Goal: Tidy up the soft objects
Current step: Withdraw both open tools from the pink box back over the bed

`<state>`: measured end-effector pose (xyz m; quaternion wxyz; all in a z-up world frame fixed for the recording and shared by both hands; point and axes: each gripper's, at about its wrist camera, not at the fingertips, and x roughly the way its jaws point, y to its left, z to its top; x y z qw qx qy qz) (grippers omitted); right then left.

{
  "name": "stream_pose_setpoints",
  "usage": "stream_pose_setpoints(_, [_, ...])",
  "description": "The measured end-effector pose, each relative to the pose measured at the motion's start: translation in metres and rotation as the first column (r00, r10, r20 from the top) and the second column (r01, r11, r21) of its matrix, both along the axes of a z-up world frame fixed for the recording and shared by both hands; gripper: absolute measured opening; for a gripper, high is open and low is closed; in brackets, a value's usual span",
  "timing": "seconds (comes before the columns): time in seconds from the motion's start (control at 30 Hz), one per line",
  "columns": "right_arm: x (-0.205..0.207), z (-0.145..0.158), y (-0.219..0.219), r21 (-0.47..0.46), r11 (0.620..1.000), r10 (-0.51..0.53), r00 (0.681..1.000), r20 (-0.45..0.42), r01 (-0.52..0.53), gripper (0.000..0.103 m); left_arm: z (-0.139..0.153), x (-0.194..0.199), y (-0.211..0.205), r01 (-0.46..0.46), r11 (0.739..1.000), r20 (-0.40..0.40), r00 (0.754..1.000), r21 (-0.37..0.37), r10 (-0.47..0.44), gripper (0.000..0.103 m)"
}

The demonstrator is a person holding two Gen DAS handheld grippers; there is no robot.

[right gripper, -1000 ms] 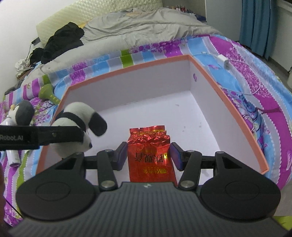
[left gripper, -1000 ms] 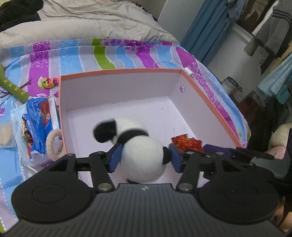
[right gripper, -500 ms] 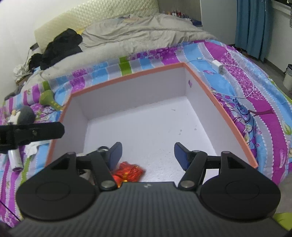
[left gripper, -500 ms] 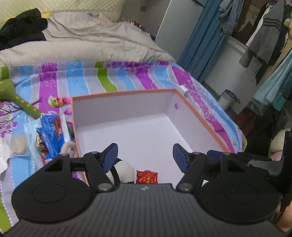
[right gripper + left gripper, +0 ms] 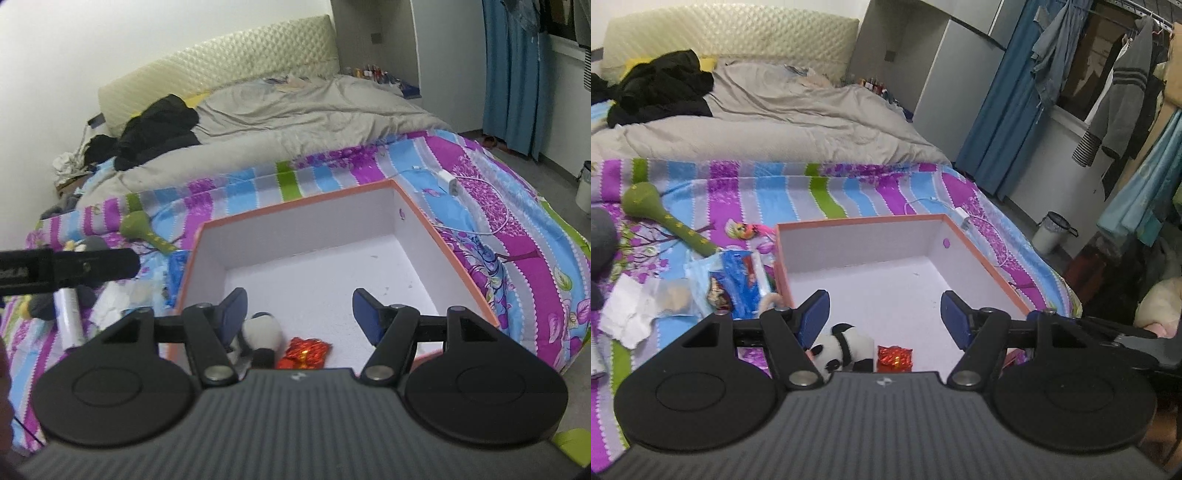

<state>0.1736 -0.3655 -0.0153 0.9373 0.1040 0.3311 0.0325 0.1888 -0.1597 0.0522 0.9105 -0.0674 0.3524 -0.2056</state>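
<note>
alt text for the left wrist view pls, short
An open left gripper hangs empty over an orange-rimmed box on a striped bedspread. A panda plush and a red foil packet lie at the box's near edge. Snack packets and a green plush lie left of it.

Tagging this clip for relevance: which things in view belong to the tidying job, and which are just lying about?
Job:
box
panda, in the box
red packet, in the box
green plush, on the bed
blue packets, beside the box

Lying about:
grey duvet
black clothes
charger
bin
</note>
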Motion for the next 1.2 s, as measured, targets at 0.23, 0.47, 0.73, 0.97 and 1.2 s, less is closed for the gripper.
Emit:
stream_pose_setpoints(0.23, [-0.03, 0.018, 0.022, -0.004, 1.0, 0.02, 0.999, 0.033, -0.02, 0.066, 0.01, -0.034, 0.033, -0.035, 0.999, 0.024, 0.999, 0.011, 0.035, 0.072])
stream_pose_setpoints(0.47, [-0.054, 0.023, 0.046, -0.011, 0.999, 0.053, 0.997, 0.061, -0.052, 0.066, 0.015, -0.075, 0.058, -0.093, 0.995, 0.058, 0.994, 0.042, 0.09, 0.072])
stream_pose_setpoints(0.73, [-0.073, 0.021, 0.07, 0.008, 0.994, 0.109, 0.992, 0.064, -0.109, 0.066, 0.013, -0.107, 0.075, -0.134, 0.99, 0.059, 0.989, 0.029, 0.133, 0.072])
stream_pose_setpoints(0.97, [-0.091, 0.012, 0.088, 0.018, 0.989, 0.143, 0.988, 0.054, -0.145, 0.066, 0.008, -0.132, 0.095, -0.191, 0.981, 0.06, 0.98, 0.017, 0.19, 0.072])
stream_pose_setpoints(1.2, [-0.109, 0.004, 0.102, 0.003, 0.986, 0.167, 0.985, 0.044, -0.167, 0.066, 0.0, -0.16, 0.116, -0.242, 0.97, 0.057, 0.969, 0.005, 0.241, 0.072])
